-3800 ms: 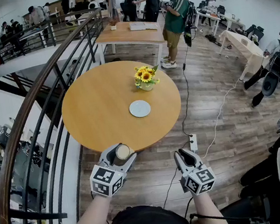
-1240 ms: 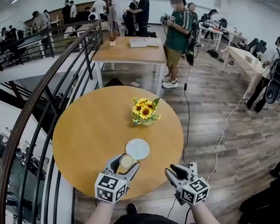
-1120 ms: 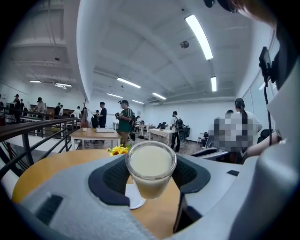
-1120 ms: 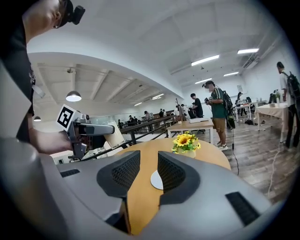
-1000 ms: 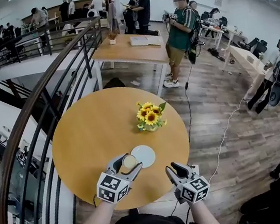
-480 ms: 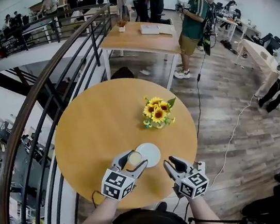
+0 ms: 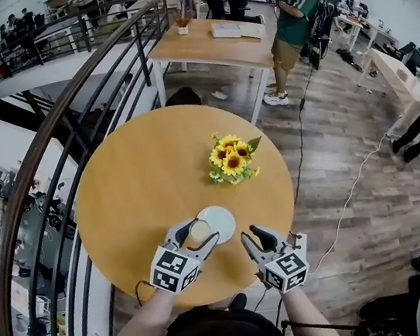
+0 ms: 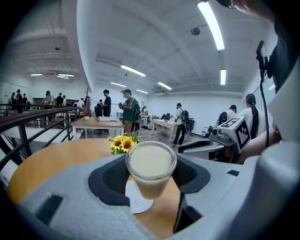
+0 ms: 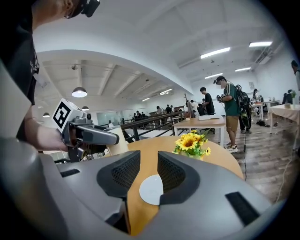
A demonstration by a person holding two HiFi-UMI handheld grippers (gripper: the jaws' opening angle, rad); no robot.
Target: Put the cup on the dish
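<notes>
1. The cup [image 8: 151, 169] was gripped by its sides between the jaws of the left gripper [image 7: 197, 235], upright and held over the near left edge of the dish [image 7: 223, 221]. Its base seemed not yet set down.
2. The right gripper [image 7: 255, 236] was held just beside it, to the right. Its jaws stood apart with nothing between them, and only the dish and the table [image 7: 140, 174] were seen through the gap.
3. The step in hand was judged to be the carry over the dish. It would best be finished by bringing the cup a little further on, over the middle of the dish, before it is lowered.
4. The cup should be kept level throughout, since a tilt or a jolt would likely spill it. The jaws should be opened only once the base sits flat.
5. The cup was seen to be clear glass, filled almost to the rim with a pale, creamy drink.
6. The dish was white and bare, with nothing on it.
7. Sunflowers [image 7: 232, 155] stood well beyond the dish on the table. Their pot could hardly be made out, and they were judged to be out of the way.
</notes>
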